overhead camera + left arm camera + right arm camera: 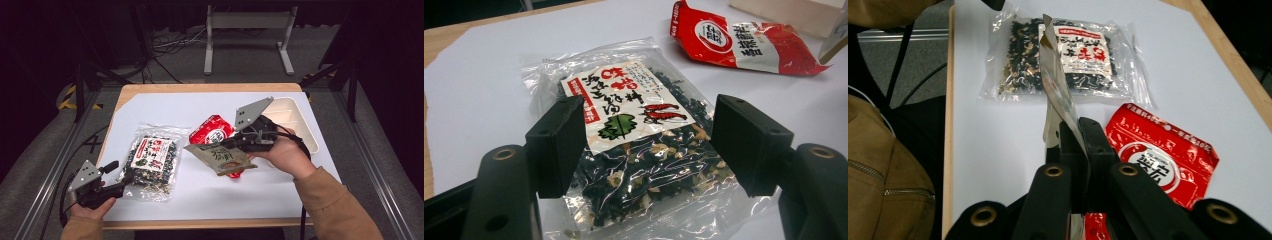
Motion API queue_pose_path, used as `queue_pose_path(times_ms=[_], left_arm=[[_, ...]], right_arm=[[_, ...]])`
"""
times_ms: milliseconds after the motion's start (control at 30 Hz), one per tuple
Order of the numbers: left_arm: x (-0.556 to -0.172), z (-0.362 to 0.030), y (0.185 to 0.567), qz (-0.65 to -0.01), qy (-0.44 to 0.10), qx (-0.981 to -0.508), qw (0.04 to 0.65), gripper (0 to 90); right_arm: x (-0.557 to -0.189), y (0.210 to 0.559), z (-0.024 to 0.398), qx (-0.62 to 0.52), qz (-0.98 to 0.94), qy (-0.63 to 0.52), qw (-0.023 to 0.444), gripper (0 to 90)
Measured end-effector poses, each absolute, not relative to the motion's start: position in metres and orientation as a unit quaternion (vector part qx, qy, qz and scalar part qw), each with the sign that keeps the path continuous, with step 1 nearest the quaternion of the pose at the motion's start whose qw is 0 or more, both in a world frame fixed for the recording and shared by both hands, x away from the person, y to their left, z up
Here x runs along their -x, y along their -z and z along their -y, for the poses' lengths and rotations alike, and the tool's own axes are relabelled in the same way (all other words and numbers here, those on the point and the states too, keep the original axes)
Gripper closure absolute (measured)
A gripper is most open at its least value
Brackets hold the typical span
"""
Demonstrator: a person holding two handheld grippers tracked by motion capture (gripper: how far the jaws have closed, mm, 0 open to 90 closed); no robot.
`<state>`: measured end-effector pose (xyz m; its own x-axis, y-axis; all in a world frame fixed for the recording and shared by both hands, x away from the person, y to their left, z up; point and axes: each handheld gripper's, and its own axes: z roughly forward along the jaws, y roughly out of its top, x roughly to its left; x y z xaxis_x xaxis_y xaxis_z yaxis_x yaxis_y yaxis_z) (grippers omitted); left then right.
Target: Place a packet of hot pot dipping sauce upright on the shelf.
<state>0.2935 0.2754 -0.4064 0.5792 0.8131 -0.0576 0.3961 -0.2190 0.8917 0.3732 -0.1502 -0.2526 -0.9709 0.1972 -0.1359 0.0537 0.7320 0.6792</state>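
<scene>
- Left gripper (114, 176), lower left of the high view: it rests at the counter's (165, 102) near edge, jaws apart with nothing between the pads, pointing at the seaweed bag.
- Seaweed bag (150, 161), left of centre: a clear packet of dark flakes with a red and white label, lying flat on the white sheet. In the left gripper view it (639, 145) lies just beyond the open jaws, untouched.
- Red pouch (212, 130), centre: flat on the sheet, partly under the brown pouch.
- Brown pouch (220, 157), centre: lifted off the counter, tilted, over the red pouch's near end.
- Right gripper (239, 144), right of centre: jaws clamped tight on the brown pouch's edge; in the right gripper view the pouch (1058, 90) stands edge-on between the pads.
- Tray (300, 125), upper right: white, behind the right hand.
</scene>
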Motion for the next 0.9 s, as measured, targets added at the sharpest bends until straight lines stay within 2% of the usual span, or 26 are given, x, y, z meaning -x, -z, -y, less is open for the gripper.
queue_pose_path(times_ms=[900], left_arm=[[-0.291, -0.279, 0.408, -0.413, -0.22, -0.747, 0.472, 30.6]], right_arm=[[-0.418, 0.222, 0.201, -0.123, -0.897, -0.39, 0.167, 89.8]])
